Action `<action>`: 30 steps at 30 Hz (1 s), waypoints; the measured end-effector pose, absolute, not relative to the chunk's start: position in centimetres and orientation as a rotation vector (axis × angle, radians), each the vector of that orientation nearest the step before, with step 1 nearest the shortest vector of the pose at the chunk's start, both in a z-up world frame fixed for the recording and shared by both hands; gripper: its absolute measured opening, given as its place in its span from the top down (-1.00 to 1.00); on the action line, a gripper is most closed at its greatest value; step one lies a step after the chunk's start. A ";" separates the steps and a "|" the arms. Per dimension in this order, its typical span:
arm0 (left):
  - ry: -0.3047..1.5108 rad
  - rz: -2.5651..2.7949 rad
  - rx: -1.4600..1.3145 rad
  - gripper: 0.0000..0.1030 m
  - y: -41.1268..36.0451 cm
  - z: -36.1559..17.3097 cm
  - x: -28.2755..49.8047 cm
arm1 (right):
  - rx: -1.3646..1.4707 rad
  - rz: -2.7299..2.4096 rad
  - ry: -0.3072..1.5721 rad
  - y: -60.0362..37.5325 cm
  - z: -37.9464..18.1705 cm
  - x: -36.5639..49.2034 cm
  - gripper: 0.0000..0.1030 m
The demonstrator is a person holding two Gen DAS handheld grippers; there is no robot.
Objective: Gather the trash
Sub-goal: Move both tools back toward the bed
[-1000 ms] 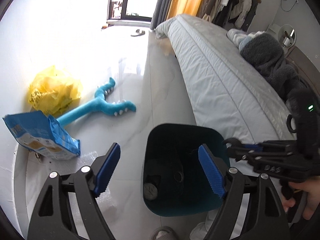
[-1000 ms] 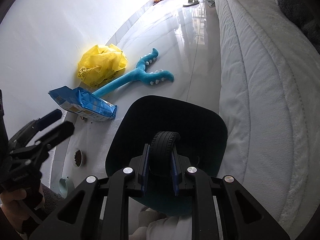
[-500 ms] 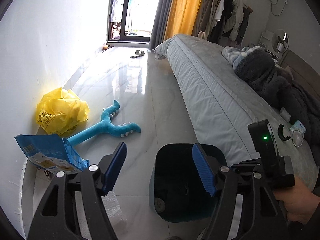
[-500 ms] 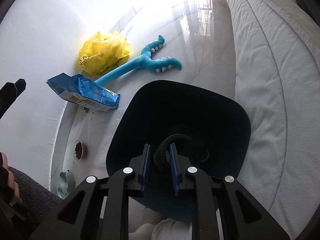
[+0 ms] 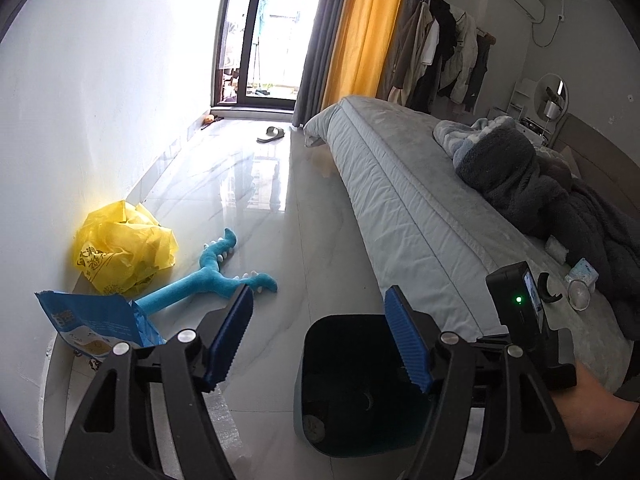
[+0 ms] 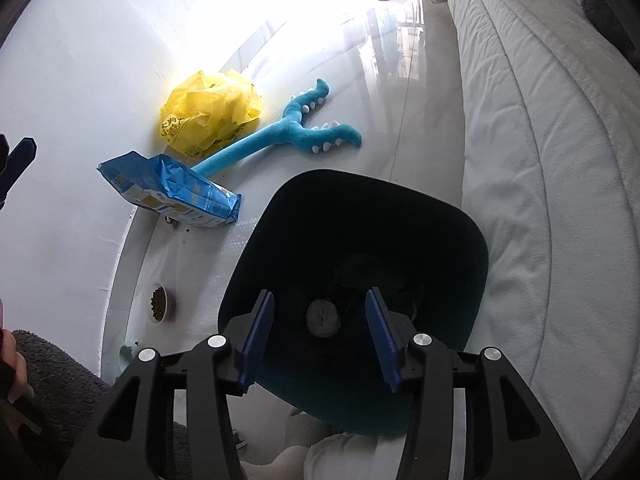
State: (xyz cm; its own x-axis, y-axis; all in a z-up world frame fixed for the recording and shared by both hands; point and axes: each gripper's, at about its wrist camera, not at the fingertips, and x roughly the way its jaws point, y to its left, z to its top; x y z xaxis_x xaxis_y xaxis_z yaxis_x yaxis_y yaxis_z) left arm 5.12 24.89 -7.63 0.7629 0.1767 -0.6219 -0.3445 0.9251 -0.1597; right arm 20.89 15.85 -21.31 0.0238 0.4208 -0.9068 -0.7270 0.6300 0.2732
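Note:
A dark teal trash bin (image 6: 448,216) stands on the floor beside the bed; it also shows in the left wrist view (image 5: 320,332). My right gripper (image 6: 318,334) is open and empty right above the bin's mouth. Inside the bin lie a dark ring-shaped object (image 6: 356,280) and a round grey item (image 6: 323,318). My left gripper (image 5: 320,340) is open and empty, held higher, left of the bin. A crumpled yellow plastic bag (image 6: 208,118) and a blue food bag (image 6: 172,192) lie by the wall.
A blue plush toy (image 6: 280,132) lies on the glossy floor. The grey bed (image 6: 540,140) runs along the right, with blankets (image 5: 520,168). A small pet food bowl (image 6: 159,303) sits by the wall. A slipper (image 5: 272,134) lies near the balcony door.
My right gripper opened and let the dark ring-shaped object drop into the bin. My left gripper rose and tilted up, showing more of the room.

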 end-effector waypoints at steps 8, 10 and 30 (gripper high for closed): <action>0.581 0.269 -0.257 -0.44 23.4 -5.4 5.6 | -0.325 0.948 1.138 14.2 -17.1 19.5 -0.09; 0.570 0.260 -0.245 -0.47 22.8 -4.9 5.9 | -0.334 0.953 1.103 13.6 -16.0 19.2 -0.09; 0.524 0.113 -0.238 -0.58 16.2 -2.9 9.1 | -0.333 0.841 0.873 1.9 -7.4 19.1 -0.09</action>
